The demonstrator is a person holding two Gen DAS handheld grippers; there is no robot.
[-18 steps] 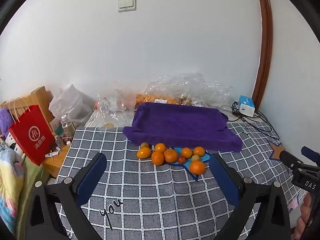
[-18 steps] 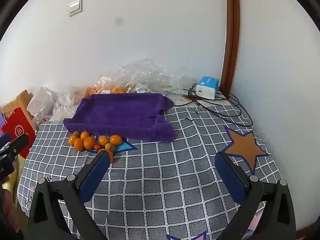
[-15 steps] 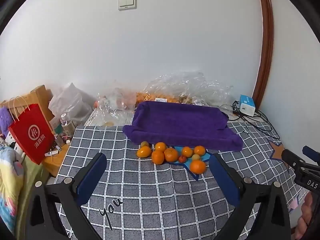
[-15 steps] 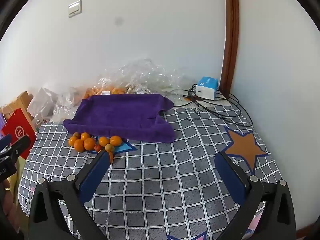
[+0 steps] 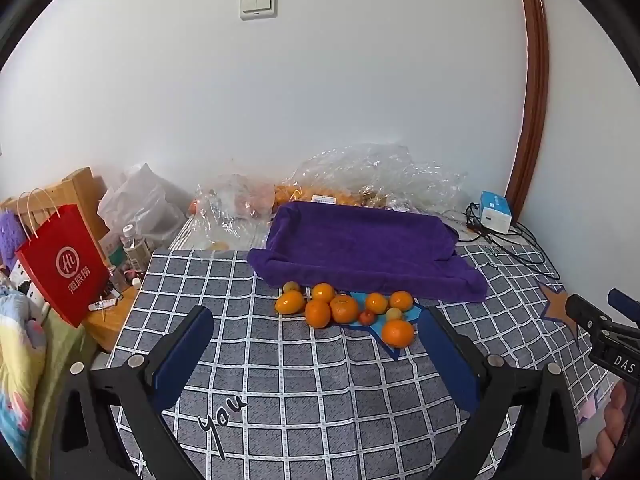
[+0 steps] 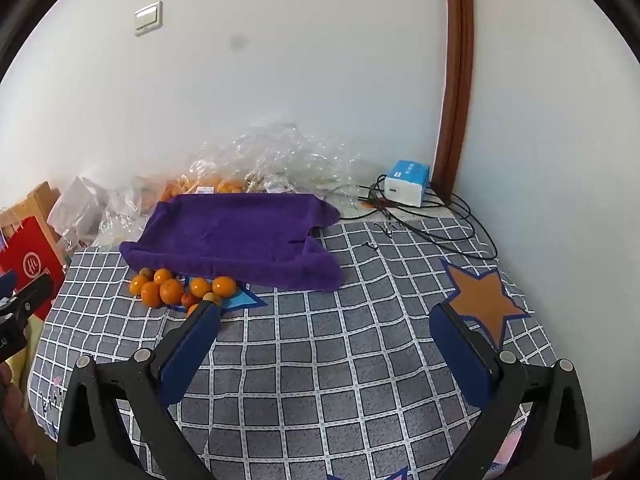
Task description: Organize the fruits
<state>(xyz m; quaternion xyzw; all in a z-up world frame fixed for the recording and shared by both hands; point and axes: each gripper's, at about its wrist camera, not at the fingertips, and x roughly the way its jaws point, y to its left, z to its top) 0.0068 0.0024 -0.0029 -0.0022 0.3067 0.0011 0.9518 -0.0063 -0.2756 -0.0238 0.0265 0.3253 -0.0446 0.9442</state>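
Observation:
Several oranges (image 5: pixel 344 308) and a few small fruits lie in a cluster on the grey checked cloth (image 5: pixel 304 392), just in front of a purple towel-lined tray (image 5: pixel 360 244). The cluster also shows in the right wrist view (image 6: pixel 172 290), left of the tray (image 6: pixel 236 232). My left gripper (image 5: pixel 316 324) is open and empty, hovering near the fruit cluster. My right gripper (image 6: pixel 324 320) is open and empty, over the cloth to the right of the fruit; its left finger hides one orange partly.
Crumpled clear plastic bags (image 5: pixel 372 176) with more oranges lie behind the tray by the wall. A blue-white box (image 6: pixel 408 176) with black cables sits at the back right. A red paper bag (image 5: pixel 64 264) and bottles stand left of the table edge.
Both grippers have shifted very slightly; the view is nearly the same. The fruit and tray have not moved.

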